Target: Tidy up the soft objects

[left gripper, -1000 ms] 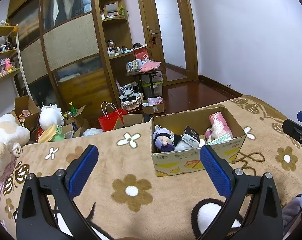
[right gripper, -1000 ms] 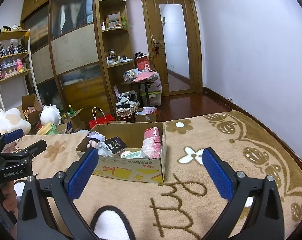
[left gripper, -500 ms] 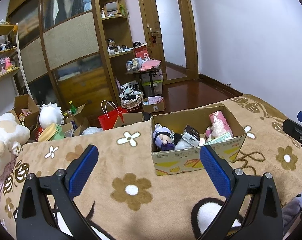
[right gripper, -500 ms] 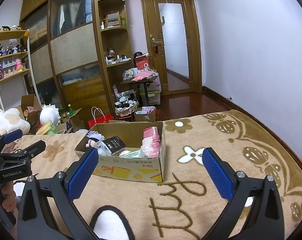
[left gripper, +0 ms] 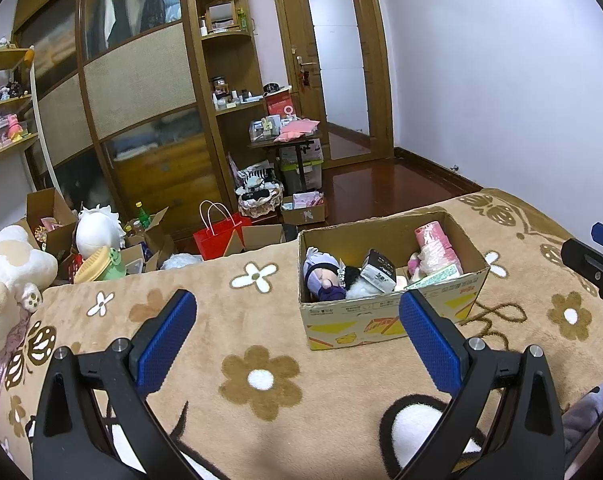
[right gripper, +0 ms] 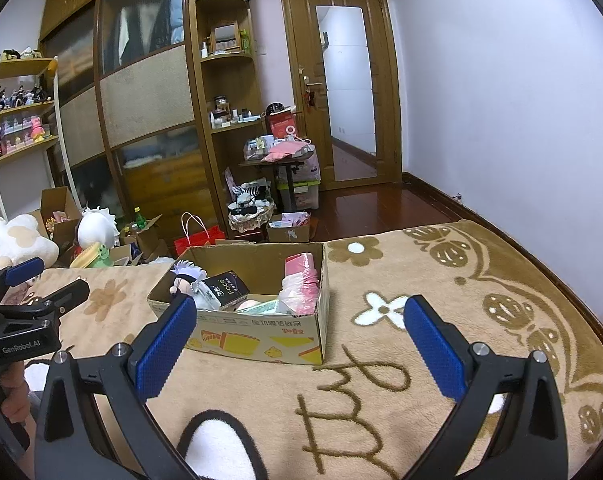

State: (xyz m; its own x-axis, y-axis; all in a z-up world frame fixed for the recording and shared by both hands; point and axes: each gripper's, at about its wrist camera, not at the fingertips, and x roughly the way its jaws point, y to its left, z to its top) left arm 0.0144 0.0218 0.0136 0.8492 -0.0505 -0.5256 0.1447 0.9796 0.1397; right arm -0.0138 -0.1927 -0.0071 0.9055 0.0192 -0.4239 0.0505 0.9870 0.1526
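Cardboard box [left gripper: 389, 312] lies ahead of both spread, empty tongs [left gripper: 297, 322].

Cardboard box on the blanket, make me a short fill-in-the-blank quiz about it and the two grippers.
1. The cardboard box sits on a tan blanket patterned with ____.
2. Both the left gripper and the right gripper are ____.
3. The gripper pads are colored ____.

Missing words: flowers; open; blue

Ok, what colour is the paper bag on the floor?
Red with white handles, clearest in the left wrist view.
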